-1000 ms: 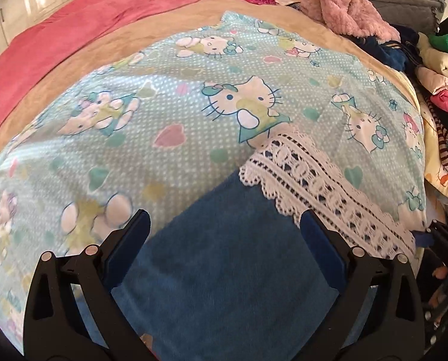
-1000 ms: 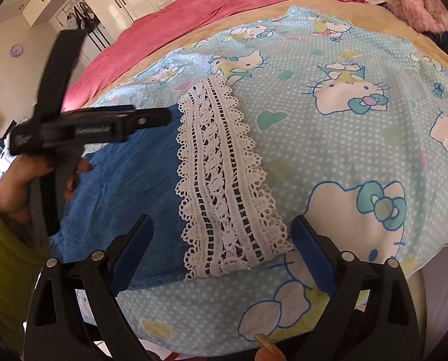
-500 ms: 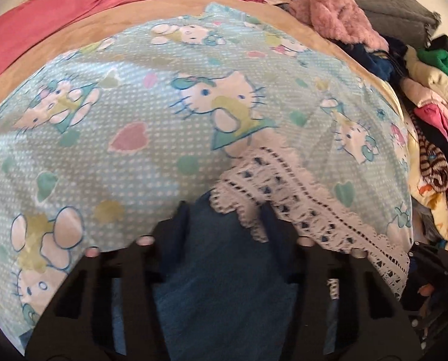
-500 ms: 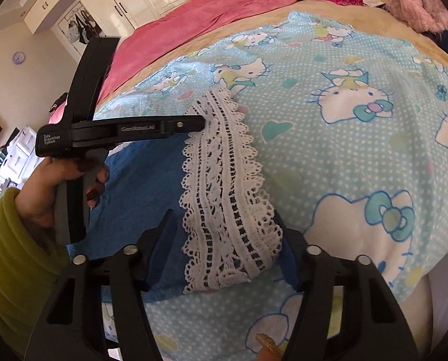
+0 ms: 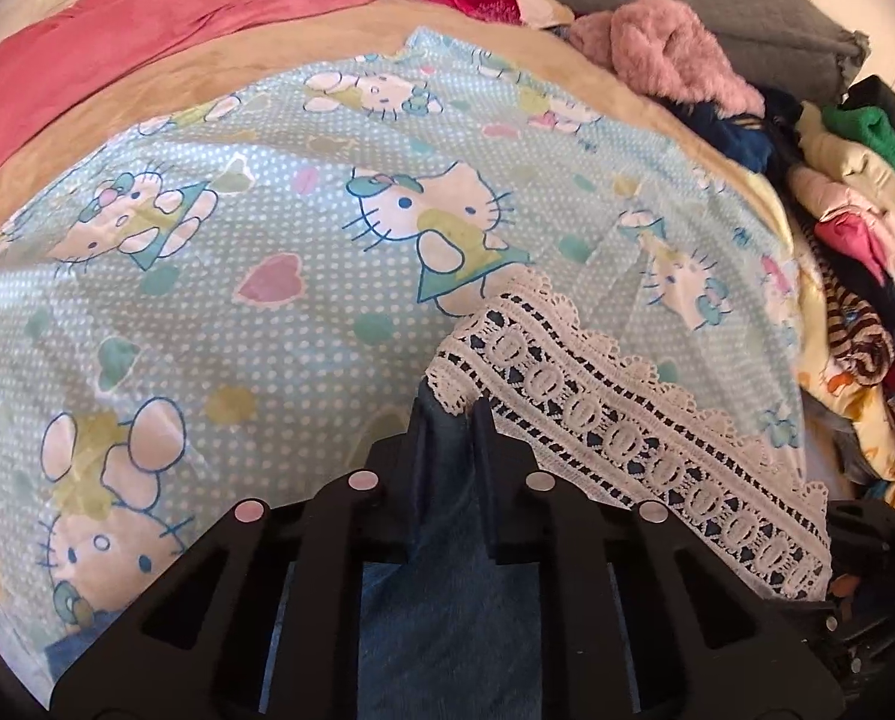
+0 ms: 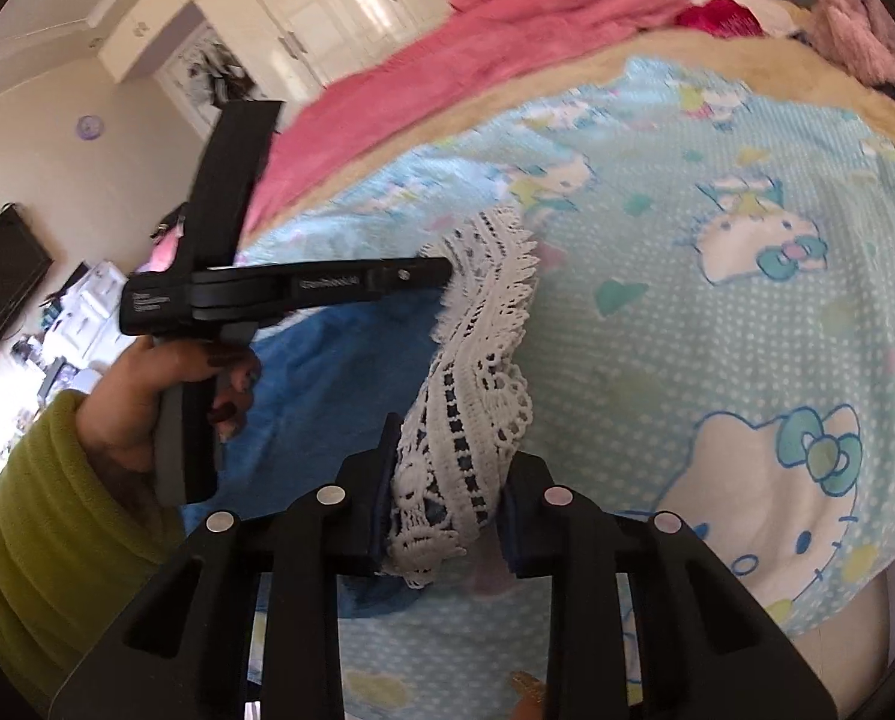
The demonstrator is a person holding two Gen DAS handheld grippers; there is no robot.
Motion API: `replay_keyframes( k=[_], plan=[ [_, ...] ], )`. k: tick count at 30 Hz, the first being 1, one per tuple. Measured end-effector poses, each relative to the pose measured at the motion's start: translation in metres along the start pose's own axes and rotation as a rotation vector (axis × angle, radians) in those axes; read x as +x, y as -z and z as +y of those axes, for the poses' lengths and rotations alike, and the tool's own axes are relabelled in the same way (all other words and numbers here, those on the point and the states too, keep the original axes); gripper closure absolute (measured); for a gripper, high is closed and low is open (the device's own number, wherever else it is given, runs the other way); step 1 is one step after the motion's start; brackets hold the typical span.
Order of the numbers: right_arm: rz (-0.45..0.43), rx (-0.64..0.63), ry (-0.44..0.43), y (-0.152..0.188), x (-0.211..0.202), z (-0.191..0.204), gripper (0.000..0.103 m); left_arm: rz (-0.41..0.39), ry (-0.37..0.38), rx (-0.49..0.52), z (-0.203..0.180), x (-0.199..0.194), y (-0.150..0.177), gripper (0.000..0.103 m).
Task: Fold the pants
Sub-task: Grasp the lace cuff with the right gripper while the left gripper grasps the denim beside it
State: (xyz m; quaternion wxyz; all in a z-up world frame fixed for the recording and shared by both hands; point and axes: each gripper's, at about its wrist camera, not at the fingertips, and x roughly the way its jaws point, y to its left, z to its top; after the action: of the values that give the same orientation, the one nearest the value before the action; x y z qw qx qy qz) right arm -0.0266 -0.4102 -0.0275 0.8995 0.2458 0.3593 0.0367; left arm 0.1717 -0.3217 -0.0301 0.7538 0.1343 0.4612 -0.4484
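- Now we see the blue pants (image 5: 441,618) lying on the bed, on a pale blue cat-print sheet (image 5: 237,276), with their white lace hem (image 5: 615,420) running off toward the right in the left wrist view.
- Our left gripper (image 5: 450,420) has its jaws closed tight on the blue cloth right at the near corner of the lace hem; only a thin fold of fabric shows between the two fingers.
- From the right wrist view, that same gripper reaches in level from the left, its tip touching the far end of the lace, which rises off the sheet there; the left hand (image 6: 147,396) in a green sleeve (image 6: 45,534) holds its handle.
- Our right gripper (image 6: 447,498) has the bunched lace hem (image 6: 477,396) between its jaws, which are closing; the lace fills the gap and both pads look pressed against it.
- Behind the sheet lie a pink blanket (image 5: 147,18) and a tan cover (image 5: 165,84).
- Off to the right edge of the bed sits a heap of mixed clothes (image 5: 843,192), with a fluffy pink piece (image 5: 669,54) at its far end.
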Motion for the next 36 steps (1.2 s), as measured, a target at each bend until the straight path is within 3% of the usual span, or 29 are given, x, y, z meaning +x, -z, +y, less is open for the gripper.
replay_keyframes(
  k=[10, 13, 17, 19, 21, 24, 28, 32, 34, 36],
  plan=[
    [-0.028, -0.174, -0.065, -0.008, -0.006, 0.074, 0.077, -0.149, 0.021, -0.084, 0.029, -0.075, 0.024, 0.094],
    [-0.017, -0.243, -0.096, -0.009, 0.002, 0.105, 0.077, -0.192, 0.005, -0.133, 0.05, -0.102, 0.041, 0.094],
    [0.042, -0.387, -0.111, 0.004, 0.034, 0.16, 0.077, -0.194, -0.02, -0.226, 0.079, -0.125, 0.072, 0.093],
    [0.079, -0.43, -0.112, 0.013, 0.05, 0.177, 0.077, -0.211, -0.042, -0.272, 0.096, -0.14, 0.093, 0.074],
    [0.128, -0.491, -0.109, 0.028, 0.07, 0.197, 0.077, -0.236, -0.071, -0.352, 0.119, -0.161, 0.121, 0.065],
    [0.158, -0.588, -0.077, 0.054, 0.081, 0.22, 0.077, -0.262, -0.094, -0.469, 0.148, -0.185, 0.151, 0.063],
    [0.169, -0.729, -0.023, 0.082, 0.092, 0.244, 0.075, -0.298, -0.037, -0.597, 0.173, -0.206, 0.183, 0.056],
    [0.157, -0.797, -0.063, 0.099, 0.083, 0.254, 0.068, -0.278, 0.016, -0.609, 0.173, -0.197, 0.181, 0.044],
    [0.125, -0.799, -0.11, 0.098, 0.067, 0.256, 0.058, -0.257, 0.05, -0.606, 0.169, -0.188, 0.177, 0.039],
    [0.099, -0.783, -0.127, 0.096, 0.05, 0.25, 0.054, -0.23, 0.04, -0.601, 0.165, -0.177, 0.173, 0.036]
  ],
)
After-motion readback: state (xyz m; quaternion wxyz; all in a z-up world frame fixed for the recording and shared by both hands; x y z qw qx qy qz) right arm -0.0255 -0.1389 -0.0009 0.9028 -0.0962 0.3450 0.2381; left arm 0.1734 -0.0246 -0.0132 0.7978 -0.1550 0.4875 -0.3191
